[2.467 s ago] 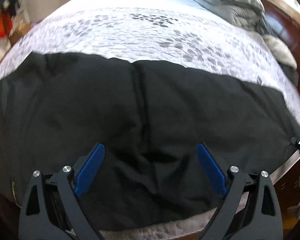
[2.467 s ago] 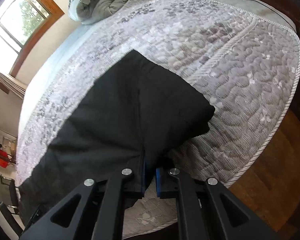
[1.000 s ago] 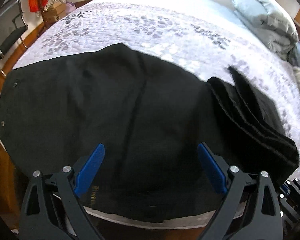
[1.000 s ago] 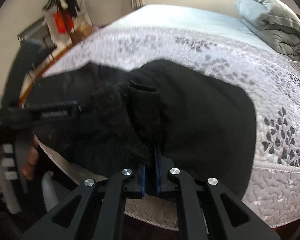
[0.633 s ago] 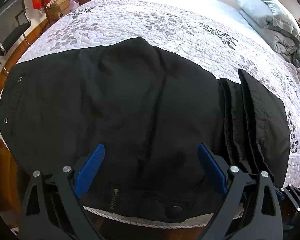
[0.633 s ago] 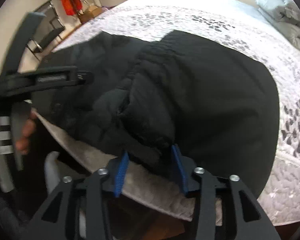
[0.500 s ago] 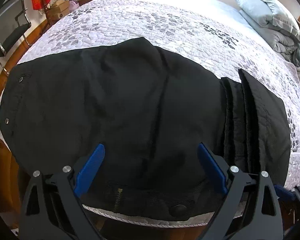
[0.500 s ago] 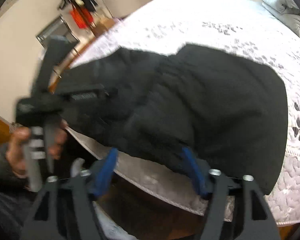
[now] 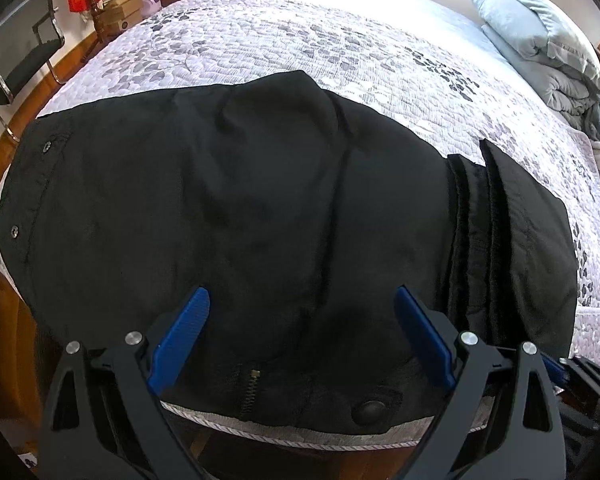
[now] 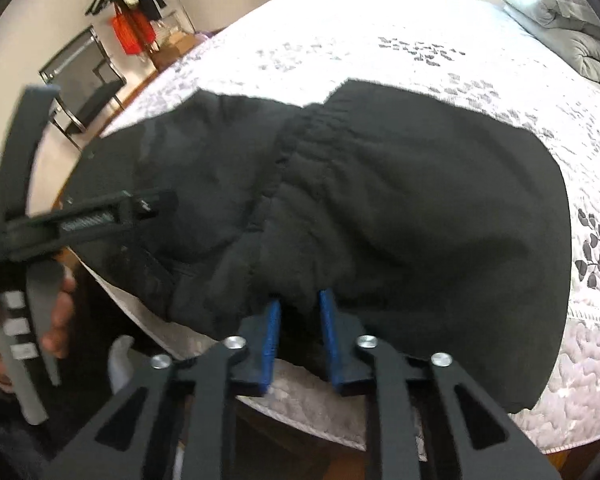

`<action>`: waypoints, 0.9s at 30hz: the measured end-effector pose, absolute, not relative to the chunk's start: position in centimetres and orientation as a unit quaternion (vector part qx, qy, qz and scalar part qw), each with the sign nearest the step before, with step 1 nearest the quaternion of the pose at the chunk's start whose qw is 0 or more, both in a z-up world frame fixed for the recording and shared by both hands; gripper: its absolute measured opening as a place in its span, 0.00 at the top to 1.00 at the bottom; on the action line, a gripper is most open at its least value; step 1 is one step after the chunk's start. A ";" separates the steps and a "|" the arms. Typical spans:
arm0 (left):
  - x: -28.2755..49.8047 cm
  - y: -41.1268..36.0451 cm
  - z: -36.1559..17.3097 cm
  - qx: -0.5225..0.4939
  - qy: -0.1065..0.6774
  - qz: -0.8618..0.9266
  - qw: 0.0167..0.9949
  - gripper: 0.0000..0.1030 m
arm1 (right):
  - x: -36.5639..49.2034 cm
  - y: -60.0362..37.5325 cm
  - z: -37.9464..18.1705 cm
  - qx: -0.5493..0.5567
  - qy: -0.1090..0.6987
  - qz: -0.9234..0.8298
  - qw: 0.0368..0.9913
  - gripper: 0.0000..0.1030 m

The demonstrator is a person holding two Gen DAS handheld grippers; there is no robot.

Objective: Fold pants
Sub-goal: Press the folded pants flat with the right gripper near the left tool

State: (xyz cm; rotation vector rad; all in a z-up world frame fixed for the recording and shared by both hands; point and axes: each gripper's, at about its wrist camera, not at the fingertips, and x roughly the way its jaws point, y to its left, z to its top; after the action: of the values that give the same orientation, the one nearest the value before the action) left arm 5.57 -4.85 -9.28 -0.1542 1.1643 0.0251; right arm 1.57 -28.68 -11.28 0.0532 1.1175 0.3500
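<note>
Black pants (image 9: 260, 200) lie folded on the bed, waistband at the near edge with zipper and button showing. The leg ends (image 9: 516, 232) are folded over and lie on the right part. My left gripper (image 9: 300, 332) is open and empty, just above the waistband. In the right wrist view the pants (image 10: 400, 200) fill the middle. My right gripper (image 10: 298, 336) is partly open at the near edge of the folded legs, with a bit of black cloth between its blue pads; no firm hold shows. The left gripper's handle, held by a hand, shows at that view's left (image 10: 80, 220).
The bed has a white quilt with a grey leaf pattern (image 9: 340, 52). A grey duvet and pillow (image 9: 540, 40) lie at the far right. A black chair (image 9: 20, 52) and a rack with red items (image 10: 136, 32) stand past the bed's left. The wooden floor lies below the bed edge.
My right gripper carried the leg ends over onto the upper pants, opened and let them go, then narrowed again at the cloth's edge. My left gripper stayed open and drifted slightly.
</note>
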 end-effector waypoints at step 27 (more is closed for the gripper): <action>5.3 -4.1 -9.5 -0.070 0.551 0.010 0.832 0.09 | 4.0 -29.5 -8.8 0.026 0.545 0.122 0.829 0.58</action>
State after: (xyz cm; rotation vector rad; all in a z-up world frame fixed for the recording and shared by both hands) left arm 5.26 -4.09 -9.45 -0.1492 1.1682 0.0205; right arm 4.00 -29.54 -8.80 0.0558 1.1561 0.2579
